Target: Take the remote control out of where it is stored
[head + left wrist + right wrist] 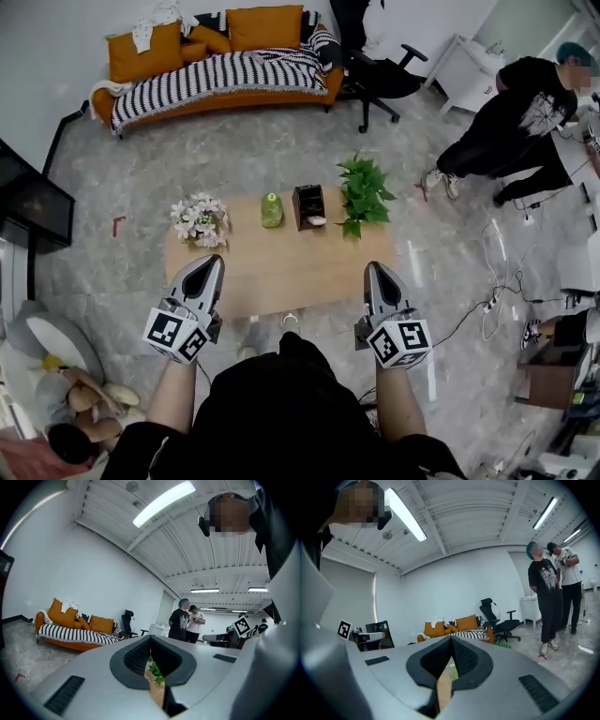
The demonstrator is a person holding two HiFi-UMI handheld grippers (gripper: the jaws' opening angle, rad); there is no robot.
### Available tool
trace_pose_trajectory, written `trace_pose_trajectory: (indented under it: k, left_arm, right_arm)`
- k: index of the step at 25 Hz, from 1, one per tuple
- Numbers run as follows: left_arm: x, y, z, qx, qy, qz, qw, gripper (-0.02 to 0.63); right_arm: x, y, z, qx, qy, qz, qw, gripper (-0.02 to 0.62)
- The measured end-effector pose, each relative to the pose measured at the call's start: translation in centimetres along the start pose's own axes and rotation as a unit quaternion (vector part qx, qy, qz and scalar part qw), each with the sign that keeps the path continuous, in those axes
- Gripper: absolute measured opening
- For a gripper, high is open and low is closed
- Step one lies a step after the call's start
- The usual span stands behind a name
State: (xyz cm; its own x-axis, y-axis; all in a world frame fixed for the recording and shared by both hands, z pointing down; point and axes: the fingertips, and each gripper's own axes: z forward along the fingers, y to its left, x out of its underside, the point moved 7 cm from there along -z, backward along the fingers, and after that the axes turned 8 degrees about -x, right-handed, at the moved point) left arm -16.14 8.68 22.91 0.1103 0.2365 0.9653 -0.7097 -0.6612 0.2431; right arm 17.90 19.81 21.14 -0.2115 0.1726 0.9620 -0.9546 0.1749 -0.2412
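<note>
Left gripper (215, 261) and right gripper (373, 267): jaws fully closed, empty, above the table (272, 281) near edge. I see only a pale object (316, 221) at the dark holder (307, 199) mid-table; long axis unreadable.

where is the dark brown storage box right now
In the head view the dark brown box stands near the far edge of the wooden table, between the green bottle on its left and the leafy green plant on its right.
</note>
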Motion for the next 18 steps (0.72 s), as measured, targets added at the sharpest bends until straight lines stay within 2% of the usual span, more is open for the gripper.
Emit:
trace_pose_trajectory:
  k: [7, 12, 16, 18]
  left_arm:
    - [4.2, -1.5, 6.3, -0.007, 0.033, -0.023, 0.9992, 0.008]
    - [7.0, -2.7, 11.3, -0.017, 0.061, 0.011, 0.9980, 0.008]
    - [8.5, -2.4, 13.8, -0.045, 0.104, 0.040, 0.9927, 0.008]
    - [9.6, -1.9, 14.6, -0.049, 0.120, 0.042, 0.9906, 0.008]
  right_arm:
    - [0.4, -5.5, 3.6, -0.028, 0.025, 0.029, 0.999, 0.006]
    - [2.8, -9.6, 6.1, -0.040, 0.059, 0.046, 0.996, 0.006]
    - [4.7, -11.5, 7.9, -0.048, 0.079, 0.055, 0.994, 0.006]
    - [5.8, -12.0, 8.5, -0.055, 0.094, 0.051, 0.993, 0.006]
